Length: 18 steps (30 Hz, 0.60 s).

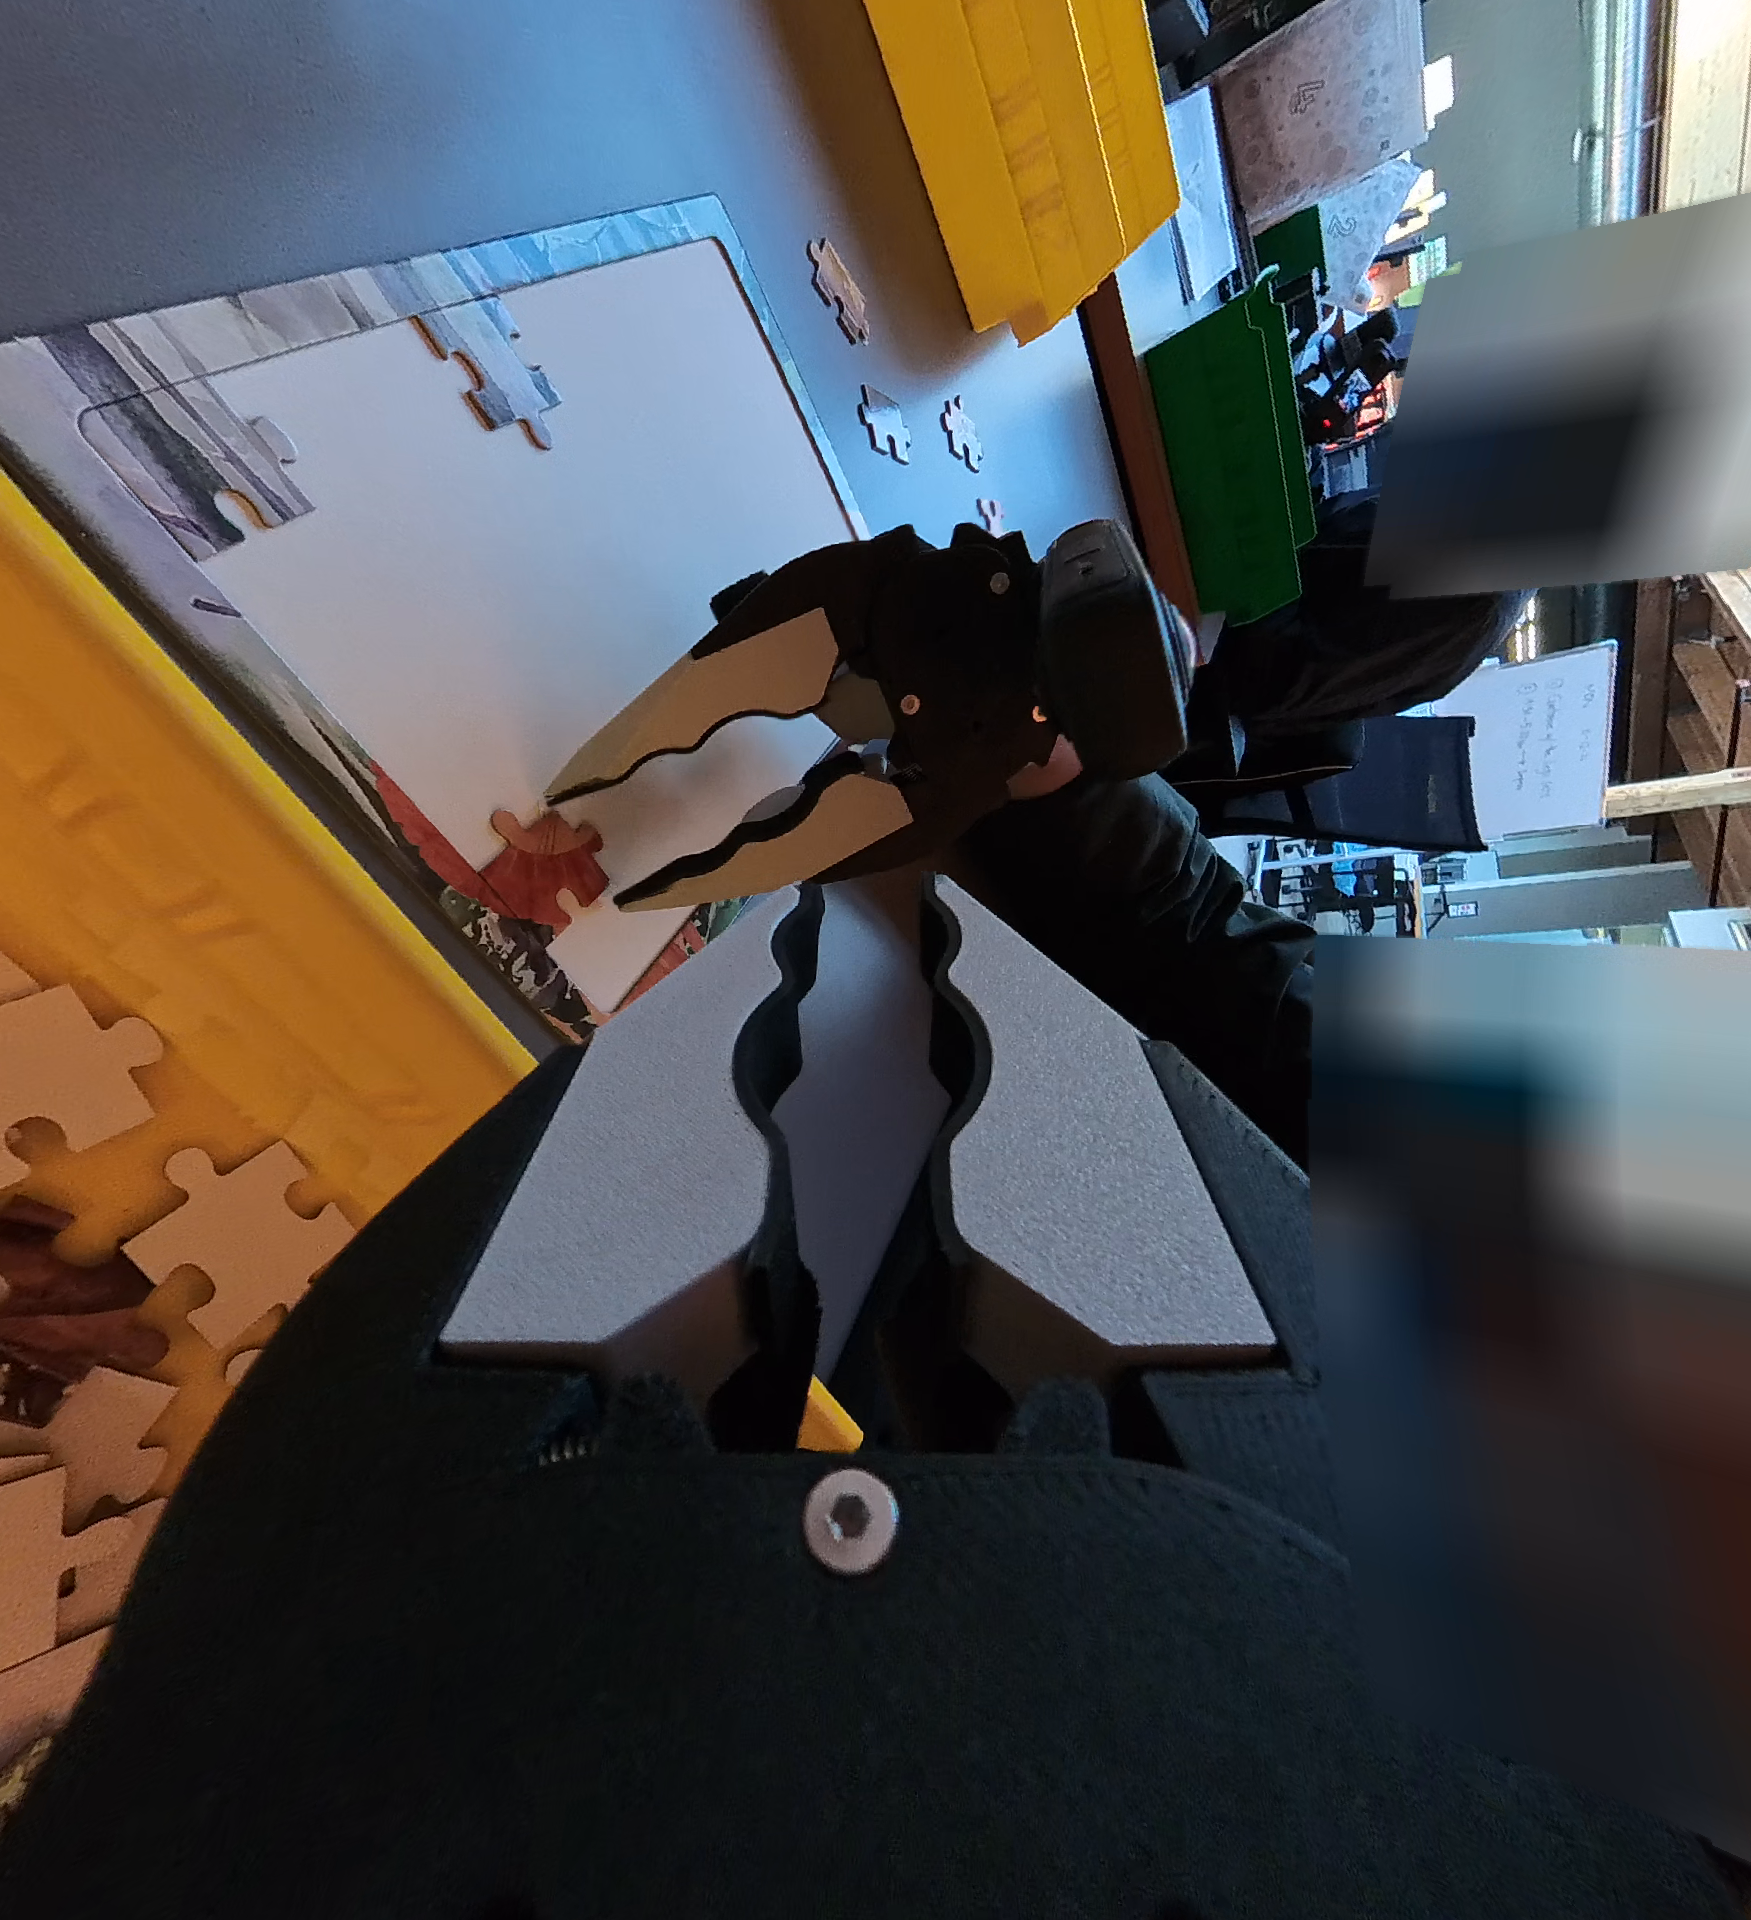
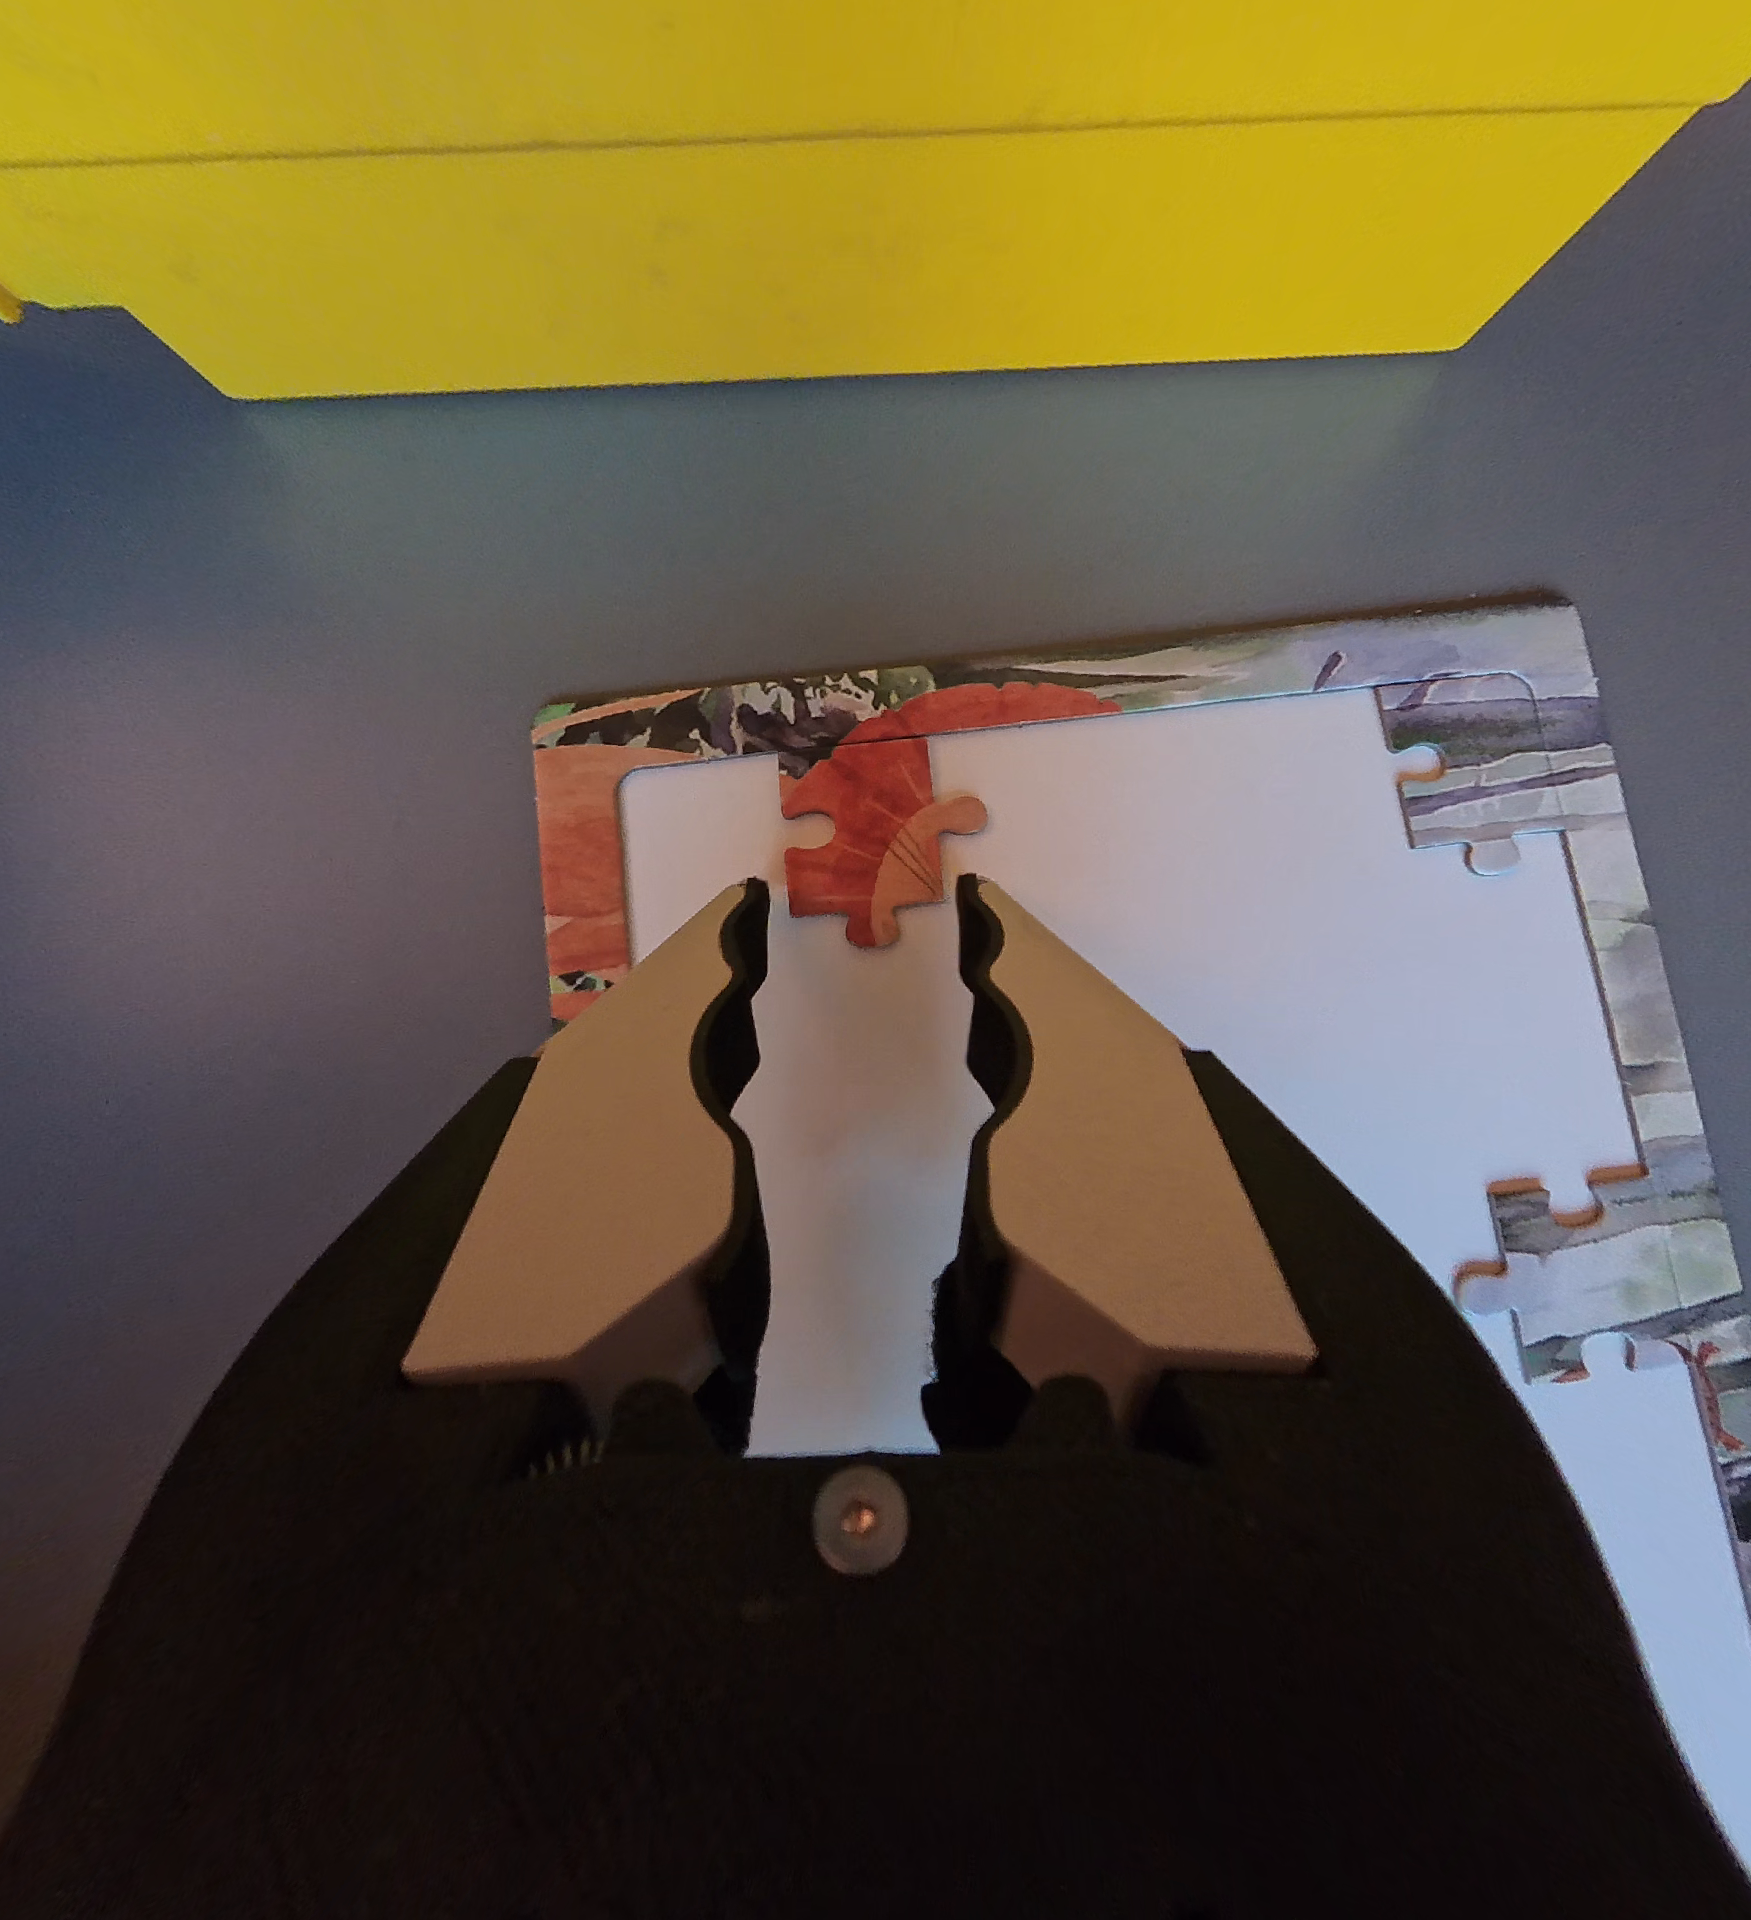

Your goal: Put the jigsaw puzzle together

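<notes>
- The right gripper (image 2: 863, 888) sat low over the board (image 2: 1214, 987), its fingers (image 2: 642, 1091) parted about a piece-width and gripping nothing; the tips straddled the near corners of the red piece (image 2: 866, 842) without clearly touching it, likely so it could be nudged or let go flat.
- The red piece lay on the white recess at 12 o'clock from those tips, butted against the printed frame (image 2: 1006, 701) beyond it, where matching red art ran on — which would explain why it was set there.
- At 2 to 4 o'clock in the right wrist view, a few joined pieces (image 2: 1505, 790) sat along the frame's right edge; most of the recess was bare, so I judged the puzzle barely begun.
- Farther off at 12 o'clock stood a yellow bin (image 2: 850, 239), on the grey table (image 2: 227, 727).
- The left gripper (image 1: 863, 899) hung back, fingers slightly apart and empty as far as the view showed, seemingly kept out of the way.
- At 8 o'clock in its view, the bin (image 1: 175, 883) held loose pieces (image 1: 50, 1247), the stock to draw from, just beside the board.
- At 12 o'clock, beyond the board, a few stray pieces (image 1: 840, 286) lay on the table near yellow lids (image 1: 1037, 156).
</notes>
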Each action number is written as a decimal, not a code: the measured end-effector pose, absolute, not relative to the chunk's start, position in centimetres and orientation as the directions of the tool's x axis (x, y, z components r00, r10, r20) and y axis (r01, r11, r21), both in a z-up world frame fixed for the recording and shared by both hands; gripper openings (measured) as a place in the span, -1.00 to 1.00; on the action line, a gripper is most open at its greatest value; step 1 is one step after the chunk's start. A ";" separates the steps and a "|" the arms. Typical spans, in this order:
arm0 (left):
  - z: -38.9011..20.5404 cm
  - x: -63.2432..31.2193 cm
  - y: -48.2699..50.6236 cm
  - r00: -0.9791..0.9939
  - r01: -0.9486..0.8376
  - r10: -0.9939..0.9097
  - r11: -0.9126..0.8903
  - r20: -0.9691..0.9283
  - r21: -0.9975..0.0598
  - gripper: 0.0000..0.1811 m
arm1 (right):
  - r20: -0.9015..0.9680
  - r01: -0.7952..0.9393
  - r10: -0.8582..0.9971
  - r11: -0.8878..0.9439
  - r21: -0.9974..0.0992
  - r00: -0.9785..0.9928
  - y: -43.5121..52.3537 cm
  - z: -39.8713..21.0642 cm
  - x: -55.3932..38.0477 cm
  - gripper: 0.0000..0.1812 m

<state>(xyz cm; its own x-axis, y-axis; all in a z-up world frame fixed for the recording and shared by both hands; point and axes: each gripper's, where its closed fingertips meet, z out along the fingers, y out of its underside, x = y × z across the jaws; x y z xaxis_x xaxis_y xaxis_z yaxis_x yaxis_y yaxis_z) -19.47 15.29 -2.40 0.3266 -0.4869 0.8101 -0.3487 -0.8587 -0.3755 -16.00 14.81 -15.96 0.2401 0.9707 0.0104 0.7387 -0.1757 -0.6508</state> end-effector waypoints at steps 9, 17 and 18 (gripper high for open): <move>-2.1 -20.1 15.6 0.334 -0.325 -0.486 -0.864 0.808 -0.385 -0.81 | -0.019 0.673 0.980 -0.149 -0.725 0.196 13.7 -12.2 -13.7 -0.50; -1.9 -20.5 15.7 0.327 -0.312 -0.484 -0.866 0.812 -0.390 -0.81 | -0.017 0.764 0.999 -0.044 -0.643 0.043 9.2 -14.4 -12.7 -0.48; -1.8 -20.5 15.7 0.327 -0.312 -0.484 -0.866 0.812 -0.391 -0.81 | -0.010 0.778 0.999 -0.038 -0.627 0.041 9.1 -14.9 -12.7 -0.49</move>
